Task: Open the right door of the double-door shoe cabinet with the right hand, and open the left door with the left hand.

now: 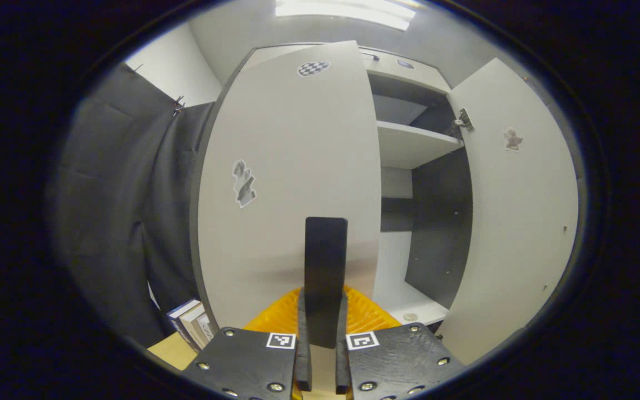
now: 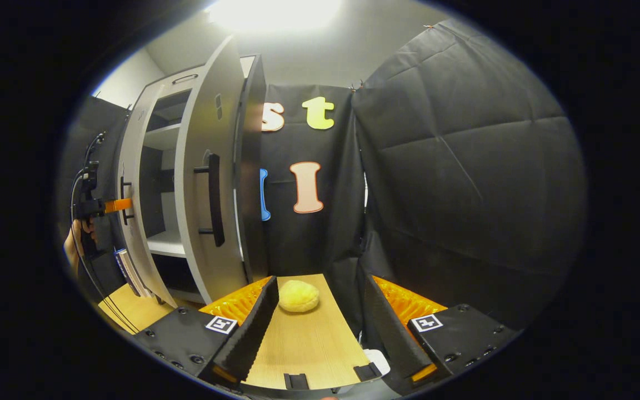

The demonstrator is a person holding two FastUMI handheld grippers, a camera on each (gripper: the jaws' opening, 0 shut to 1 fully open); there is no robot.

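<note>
The tall white double-door shoe cabinet (image 2: 186,183) stands on the light wooden table (image 2: 303,344), toward its left side in the right gripper view, with both doors swung out.

In the left gripper view the left tongs (image 1: 323,333) are clamped on the long upright black bar handle (image 1: 325,266) of the white left door (image 1: 286,183), with both fingers (image 1: 303,355) pressed against the sides of the bar near its lower end. That door bears a small grey sticker (image 1: 244,183) at mid height and a chequered marker (image 1: 313,68) near the top. Past its free edge the interior shows: a white shelf (image 1: 414,145) above, a dark inner wall (image 1: 442,222) and a white bottom board (image 1: 409,303). The white right door (image 1: 520,222) stands wide open on that view's right, a metal hinge (image 1: 463,119) at its upper inner edge. A few upright books (image 1: 192,325) stand on the table beside the cabinet's lower left corner.

In the right gripper view the right tongs (image 2: 317,333) are spread wide apart and hold nothing, hovering over the table clear of the cabinet. A round yellow sponge-like lump (image 2: 298,295) lies on the table between the fingers, farther ahead. The right door's black bar handle (image 2: 214,200) faces this camera, apart from the tongs. At the far left a hand (image 2: 73,244) holds the other tool against the left door.
</note>
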